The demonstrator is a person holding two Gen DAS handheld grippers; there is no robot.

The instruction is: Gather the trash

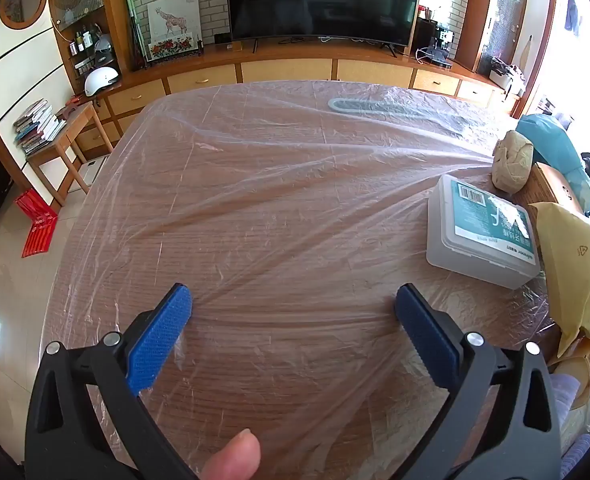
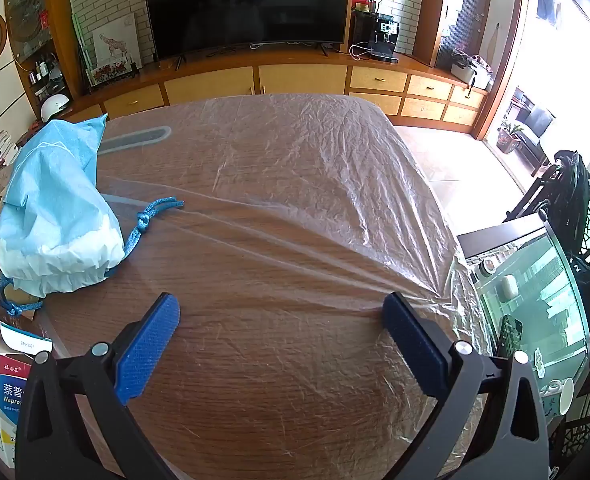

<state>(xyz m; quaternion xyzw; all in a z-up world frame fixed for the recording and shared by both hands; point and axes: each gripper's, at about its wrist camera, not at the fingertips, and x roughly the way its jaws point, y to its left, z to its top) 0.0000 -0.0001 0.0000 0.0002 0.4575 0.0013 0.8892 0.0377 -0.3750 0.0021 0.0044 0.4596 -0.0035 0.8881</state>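
A wooden table (image 1: pixel 279 216) is covered with clear crinkled plastic sheet (image 2: pixel 335 184). My left gripper (image 1: pixel 293 304) is open and empty, low over the table's near part. To its right lie a grey plastic box with a teal label (image 1: pixel 481 232), a crumpled brown paper ball (image 1: pixel 513 166) and a yellow padded envelope (image 1: pixel 575 264). My right gripper (image 2: pixel 281 312) is open and empty over the sheet. A blue and white drawstring bag (image 2: pixel 55 216) lies to its left, and a white medicine carton (image 2: pixel 7 384) stands at the lower left.
A cardboard box (image 1: pixel 551 188) and a blue bag (image 1: pixel 551 140) sit at the table's right in the left wrist view. A long grey strip (image 1: pixel 375 106) lies under the sheet at the far side. A glass side table (image 2: pixel 535 304) stands right of the table. A TV cabinet (image 2: pixel 295 76) lines the far wall.
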